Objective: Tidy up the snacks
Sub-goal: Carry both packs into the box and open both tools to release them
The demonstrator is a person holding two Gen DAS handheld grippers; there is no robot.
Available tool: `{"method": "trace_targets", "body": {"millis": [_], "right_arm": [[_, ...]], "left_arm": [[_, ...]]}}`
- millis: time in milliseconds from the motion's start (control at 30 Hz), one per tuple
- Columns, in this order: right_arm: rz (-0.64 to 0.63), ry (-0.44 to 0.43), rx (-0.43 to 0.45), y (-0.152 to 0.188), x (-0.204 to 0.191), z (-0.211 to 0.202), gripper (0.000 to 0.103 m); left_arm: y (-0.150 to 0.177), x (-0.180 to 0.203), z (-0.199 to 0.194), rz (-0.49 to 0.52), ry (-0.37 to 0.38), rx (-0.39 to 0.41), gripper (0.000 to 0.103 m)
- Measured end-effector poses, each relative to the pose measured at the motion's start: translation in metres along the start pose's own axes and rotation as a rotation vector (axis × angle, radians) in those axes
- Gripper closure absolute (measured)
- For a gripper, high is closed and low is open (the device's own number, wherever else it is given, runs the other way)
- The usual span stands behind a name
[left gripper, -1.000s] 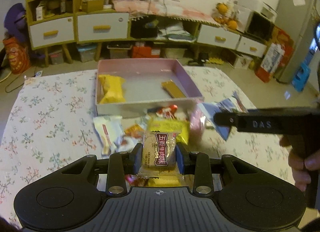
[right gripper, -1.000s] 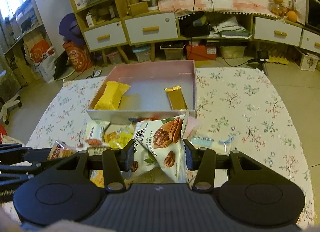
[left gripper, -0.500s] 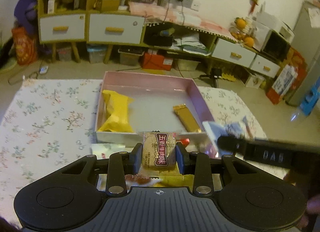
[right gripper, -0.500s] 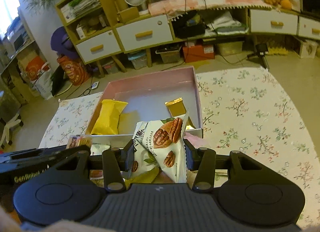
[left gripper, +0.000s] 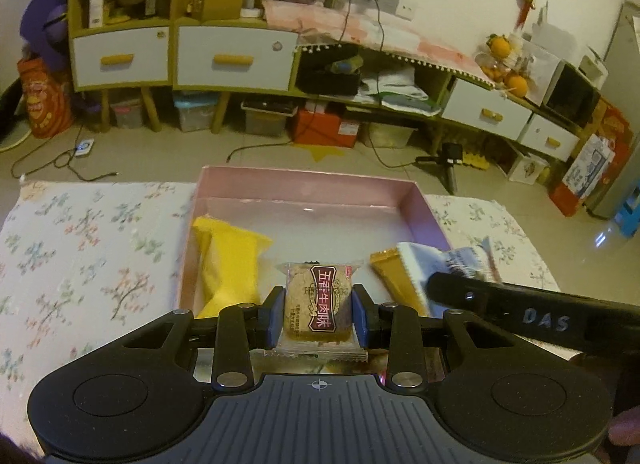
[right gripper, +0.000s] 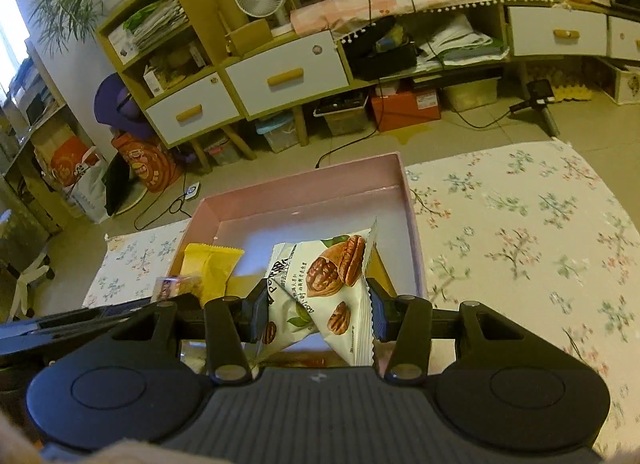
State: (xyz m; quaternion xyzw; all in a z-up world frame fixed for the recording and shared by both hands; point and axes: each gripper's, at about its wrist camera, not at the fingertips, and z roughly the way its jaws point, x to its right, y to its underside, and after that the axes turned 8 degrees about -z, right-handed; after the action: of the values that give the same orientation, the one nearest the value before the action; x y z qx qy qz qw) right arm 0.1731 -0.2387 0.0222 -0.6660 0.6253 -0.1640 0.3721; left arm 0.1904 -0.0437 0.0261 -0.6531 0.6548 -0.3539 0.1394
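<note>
- The left claw (left gripper: 319,316) was squeezed shut on a small cake pack (left gripper: 319,306), which stood up straight between its two blue pads.
- The right claw (right gripper: 318,310) was pinched on a nut bag (right gripper: 320,284) that was bent and tilted between its pads.
- Both snacks hung over the near end of the pink box (left gripper: 304,180), just ahead of each claw.
- The two claws were very close, side by side. They could bump, because both were headed for the same box at once.
- The nut bag was held by a crumpled part, so I think it could slip out early and land outside the box.
- If the cake pack were let go here, it might drop on the yellow bag (left gripper: 228,264) just left of the left claw, or on the gold bar (left gripper: 394,276) to its right, and make a messy pile.
- The far half of the box was bare, so there was room ahead of both claws.
- The left view showed the gold bar well; in the right view the nut bag hid most of it.
- The left view showed the right claw as a black arm crossing on its right, with the nut bag's back side.
- The right view showed the nut pictures on the bag, and much more flowered cloth (right gripper: 520,232) to the right of the claw.
</note>
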Motion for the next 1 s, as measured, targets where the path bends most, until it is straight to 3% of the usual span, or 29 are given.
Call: {"method": "trace_targets", "body": {"millis": [333,600,833,1000], "right_arm": [[-0.049,0.029,-0.03,-0.001,0.001,0.018,0.058],[-0.062,0.033,-0.065,0.0,0.001,0.028,0.056],[-0.054,0.033,-0.042,-0.004,0.005,0.019,0.044],[-0.047,0.035,-0.028,-0.007,0.006,0.011,0.041]], "left_arm": [[-0.001,-0.005,0.047,0.053,-0.078,-0.035,0.071],[-0.004,-0.009,0.057,0.048,-0.067,-0.029,0.071],[-0.004,-0.01,0.055,0.041,-0.048,-0.024,0.068],[-0.004,-0.007,0.047,0.049,-0.038,-0.013,0.054]]}}
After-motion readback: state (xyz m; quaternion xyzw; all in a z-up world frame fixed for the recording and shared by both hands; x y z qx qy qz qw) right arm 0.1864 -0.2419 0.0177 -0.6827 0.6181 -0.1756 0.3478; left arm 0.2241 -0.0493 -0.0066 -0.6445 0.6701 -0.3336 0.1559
